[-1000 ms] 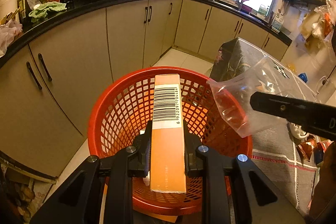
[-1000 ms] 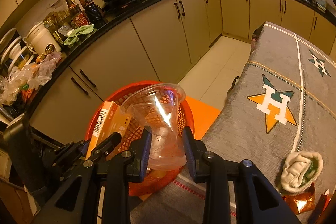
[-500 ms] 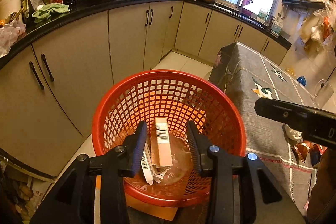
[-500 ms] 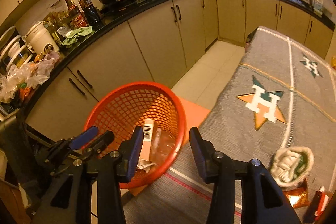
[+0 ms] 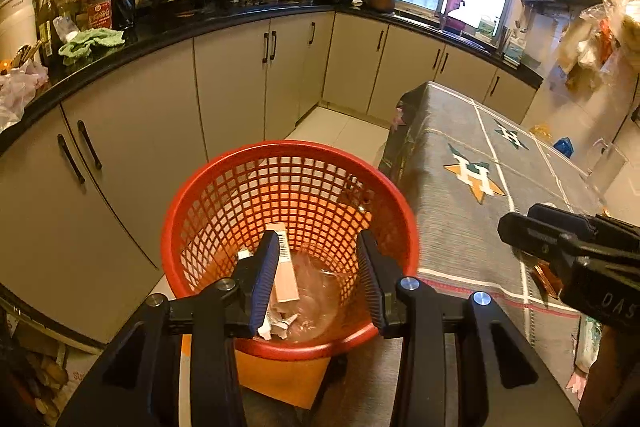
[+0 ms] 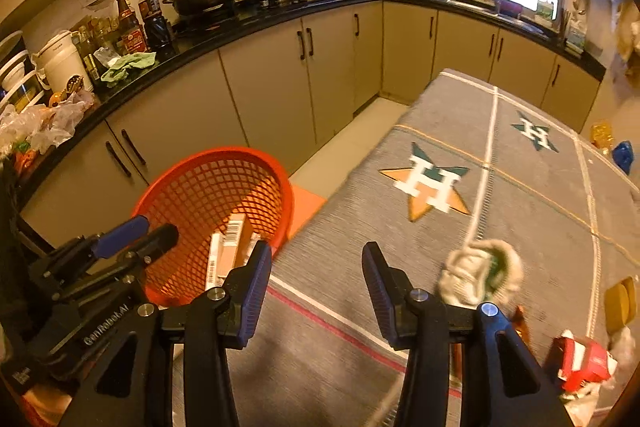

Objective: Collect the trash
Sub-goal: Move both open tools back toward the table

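Note:
A red mesh basket (image 5: 288,163) stands beside the cloth-covered table. In it lie an orange box with a barcode (image 5: 286,267), a clear plastic cup (image 5: 320,291) and some white scraps. My left gripper (image 5: 317,241) hangs open above the basket with nothing between its pads. My right gripper (image 6: 317,249) is open and empty over the table's near edge, to the right of the basket (image 6: 208,155). On the table to its right lie a white and green crumpled wad (image 6: 480,275), a red and white packet (image 6: 584,359) and an orange foil wrapper (image 6: 520,323).
The grey cloth with star emblems (image 6: 436,183) covers the table. An orange stool (image 6: 308,203) sits under the basket. Beige cabinets (image 5: 240,83) and a cluttered black counter curve round the back and left. A yellow piece (image 6: 620,299) and a blue thing (image 6: 624,155) lie at the table's right edge.
The left gripper let go of the orange box and the right let go of the clear cup; both now lie in the basket. The right gripper has swung right over the table.

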Demonstrator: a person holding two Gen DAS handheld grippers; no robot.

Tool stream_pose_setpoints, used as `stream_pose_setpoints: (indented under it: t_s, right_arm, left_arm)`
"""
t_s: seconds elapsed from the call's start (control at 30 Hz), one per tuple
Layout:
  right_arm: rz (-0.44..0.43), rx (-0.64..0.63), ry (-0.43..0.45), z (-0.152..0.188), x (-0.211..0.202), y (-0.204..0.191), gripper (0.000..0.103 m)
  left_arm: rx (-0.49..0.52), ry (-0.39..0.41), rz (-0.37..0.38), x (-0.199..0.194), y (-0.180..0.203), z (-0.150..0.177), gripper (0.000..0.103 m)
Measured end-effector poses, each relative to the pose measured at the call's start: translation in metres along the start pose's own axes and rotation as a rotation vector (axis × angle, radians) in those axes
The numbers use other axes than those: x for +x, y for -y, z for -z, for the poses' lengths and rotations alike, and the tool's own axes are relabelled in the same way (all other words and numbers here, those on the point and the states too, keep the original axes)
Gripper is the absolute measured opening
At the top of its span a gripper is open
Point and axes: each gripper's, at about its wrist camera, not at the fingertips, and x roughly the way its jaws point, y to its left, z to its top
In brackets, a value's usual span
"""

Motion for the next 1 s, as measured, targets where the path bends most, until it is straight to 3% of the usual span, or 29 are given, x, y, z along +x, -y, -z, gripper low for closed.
stream_pose_setpoints:
  t_s: [0.4,0.63,1.0]
  right_arm:
    - [0.107,-0.009,0.078,0.04,-0.047,0.032,0.052]
    - [0.204,-0.007,0.138,0.064,-0.077,0.055,0.058]
    - [0.231,0.047,0.157,0.083,-0.102,0.085,0.058]
  left_arm:
    - [0.069,0.005,0.023,-0.014,0.042,0.007,0.039]
    - [0.132,0.006,0.046,-0.02,0.075,0.011,0.039]
    - [0.221,0.005,0.072,-0.029,0.124,0.019,0.04]
